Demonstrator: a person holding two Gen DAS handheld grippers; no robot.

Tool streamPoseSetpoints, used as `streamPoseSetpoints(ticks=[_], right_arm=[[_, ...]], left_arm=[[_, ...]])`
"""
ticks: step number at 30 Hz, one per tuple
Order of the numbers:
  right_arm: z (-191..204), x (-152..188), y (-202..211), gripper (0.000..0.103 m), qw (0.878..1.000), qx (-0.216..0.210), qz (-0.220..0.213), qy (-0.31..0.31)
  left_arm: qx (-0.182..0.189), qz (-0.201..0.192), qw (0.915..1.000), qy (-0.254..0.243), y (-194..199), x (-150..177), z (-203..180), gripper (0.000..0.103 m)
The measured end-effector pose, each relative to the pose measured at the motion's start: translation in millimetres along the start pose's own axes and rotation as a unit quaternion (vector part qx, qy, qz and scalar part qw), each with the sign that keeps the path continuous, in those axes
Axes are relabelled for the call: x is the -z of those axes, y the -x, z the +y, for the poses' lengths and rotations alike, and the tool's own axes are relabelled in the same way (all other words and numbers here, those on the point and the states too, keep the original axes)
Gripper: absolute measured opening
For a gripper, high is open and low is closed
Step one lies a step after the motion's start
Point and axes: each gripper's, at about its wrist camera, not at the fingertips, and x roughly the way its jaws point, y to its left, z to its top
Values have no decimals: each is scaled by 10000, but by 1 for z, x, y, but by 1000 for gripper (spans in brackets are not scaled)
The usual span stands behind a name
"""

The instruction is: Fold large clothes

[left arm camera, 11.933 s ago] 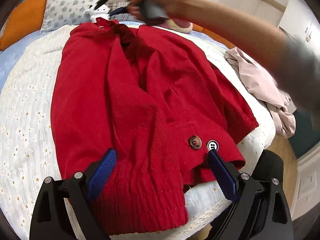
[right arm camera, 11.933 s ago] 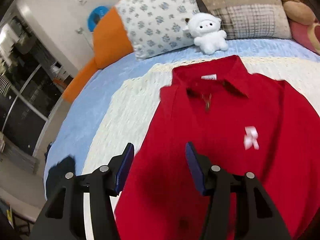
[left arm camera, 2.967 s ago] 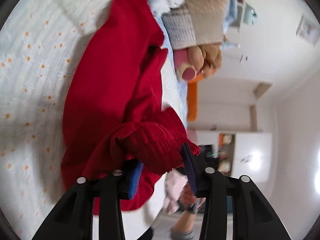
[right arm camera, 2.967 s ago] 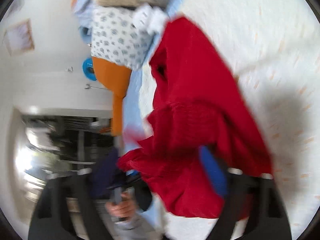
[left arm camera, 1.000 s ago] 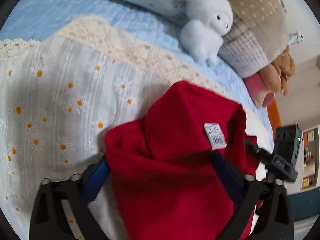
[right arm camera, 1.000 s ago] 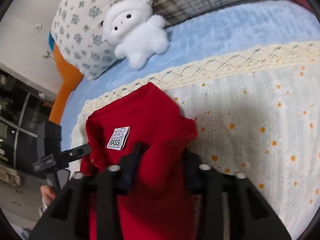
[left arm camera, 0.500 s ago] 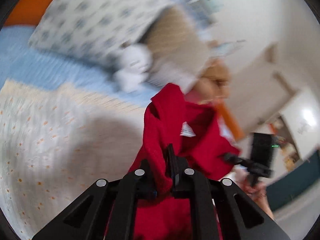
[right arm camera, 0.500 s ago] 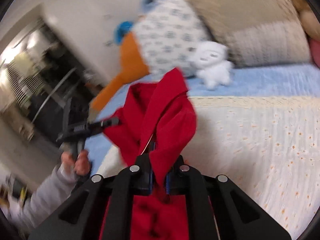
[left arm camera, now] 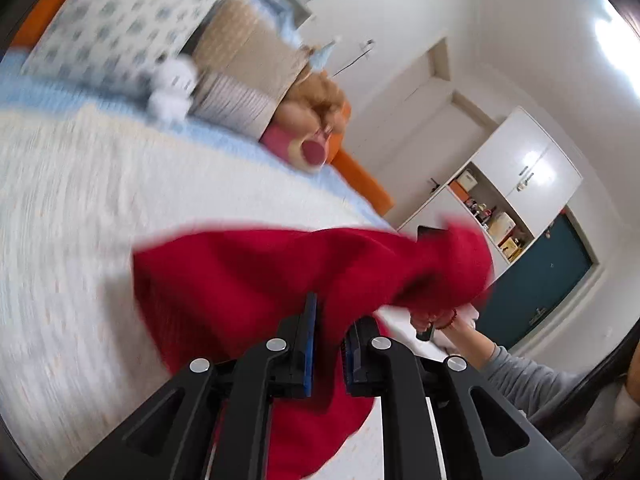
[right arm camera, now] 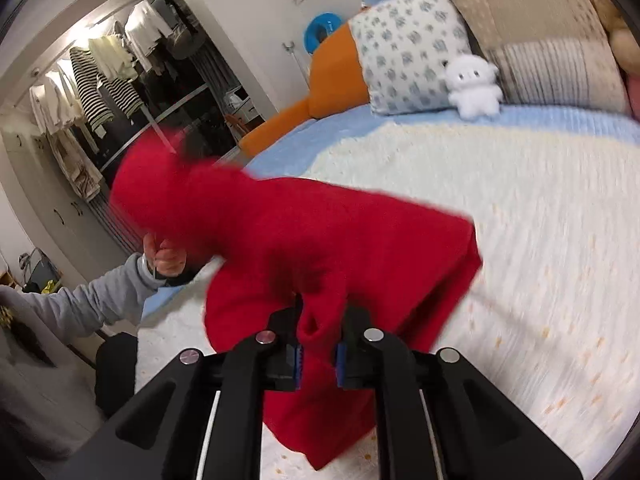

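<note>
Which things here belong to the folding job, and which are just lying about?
Job: red garment; left gripper and right gripper, both clamped on it; white bedspread.
Lying about: white plush; patterned pillow; hanging clothes; cabinet.

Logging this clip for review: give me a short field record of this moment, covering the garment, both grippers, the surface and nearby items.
garment: red garment, bunched, lifted off the bed between both grippers
left gripper: shut on the red fabric
right gripper: pads on a fold of the fabric, jaws easing open slightly
surface: bed with white daisy-print cover
nearby: white plush toy against patterned pillow
image quality: motion blur in both views
</note>
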Motion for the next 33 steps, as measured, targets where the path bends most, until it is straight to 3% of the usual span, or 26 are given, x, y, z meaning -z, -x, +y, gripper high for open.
streamPoseSetpoints(ticks=[3,5,7,8,9,10,11,13,16,17,18,19,20,21,24,25,27,31,32,33], right_arm=[[-6,20,-8,17,9997,104,-220,16],[-3,26,-8,19,9994,179,-298,73],[6,29,0,34,9992,284,-274,78],[11,31,7,57,9991,359,-194,106],[18,32,15,86,9982,574,-70,152],[25,35,25,95,9973,713,44,159],[30,37,33,95,9972,726,32,158],[47,40,63,95,9983,536,-211,125],[75,21,91,94,9944,457,-906,283],[81,11,91,87,9926,483,-1069,303],[83,-4,85,73,9907,548,-1213,269],[82,-15,75,63,9898,695,-1233,187],[79,-21,65,44,9895,825,-1185,93],[71,-28,46,37,9899,934,-1059,-110],[53,-22,-4,28,9916,1036,-603,-491],[51,-15,-15,27,9926,977,-467,-542],[46,6,-35,25,9931,970,-194,-632],[26,39,-50,20,9901,927,-157,-1040],[26,42,-53,20,9903,989,-178,-961],[31,44,-58,20,9901,1164,-200,-762]], left_arm=[[-321,289,9983,379,-13,35,38,24],[-222,291,9974,625,-14,49,50,26],[-191,122,9969,749,-2,53,46,35],[-259,134,9971,708,3,53,40,48],[-359,144,9971,657,8,52,34,56],[-442,135,9971,601,16,52,25,73],[-339,59,9980,538,28,50,10,82],[-148,-38,9993,335,44,42,-19,86],[-4,-254,9995,-187,54,19,-68,94],[22,-321,9987,-397,49,6,-87,95],[-19,-351,9978,-565,39,-5,-101,95],[-178,-337,9968,-708,25,-15,-111,95],[-330,-309,9960,-777,13,-21,-115,95],[-504,-215,9952,-806,-5,-26,-114,95],[-809,225,9957,-397,-48,-21,-89,87],[-1001,489,9936,-171,-63,-10,-73,75],[-1193,696,9904,67,-75,10,-49,65],[-725,439,9925,885,-66,29,-7,32],[-659,397,9908,1111,-64,32,3,19],[-751,367,9897,1159,-64,34,10,13]])
